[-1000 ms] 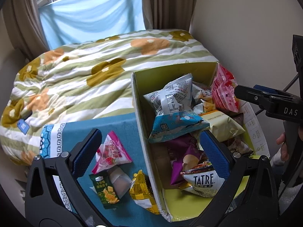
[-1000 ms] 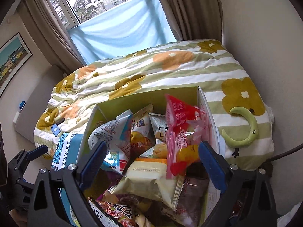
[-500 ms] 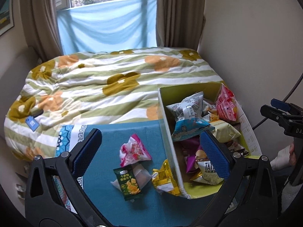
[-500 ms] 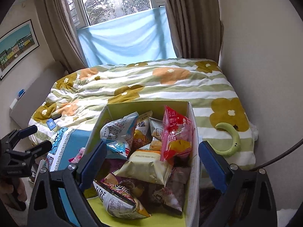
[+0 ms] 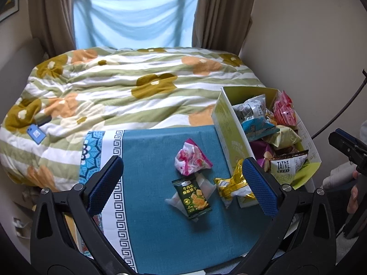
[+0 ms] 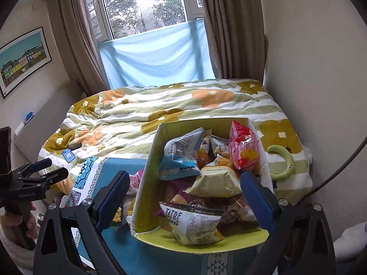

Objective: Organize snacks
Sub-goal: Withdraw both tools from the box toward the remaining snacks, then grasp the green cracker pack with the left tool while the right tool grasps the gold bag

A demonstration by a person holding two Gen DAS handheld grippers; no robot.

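A yellow-green cardboard box (image 5: 231,135) (image 6: 149,171) full of snack bags stands on a blue cloth (image 5: 160,217). Left of it on the cloth lie a pink packet (image 5: 191,160), a dark green packet (image 5: 192,198) on a white one, and a gold packet (image 5: 231,185) against the box. A white TATRE bag (image 6: 192,222) lies at the box's near end. My left gripper (image 5: 182,185) is open and empty, held back above the loose packets. My right gripper (image 6: 183,199) is open and empty, above the box's near end.
A bed with a flowered striped quilt (image 5: 128,91) lies behind the cloth. A wall (image 5: 309,45) runs along the right, with a dark cable (image 5: 339,112). A green crescent toy (image 6: 284,162) lies on the quilt right of the box. Curtains (image 6: 229,23) frame the window.
Both grippers have pulled back and up from the box, so more of the bed and room shows. Both stay open. The snacks have not moved.
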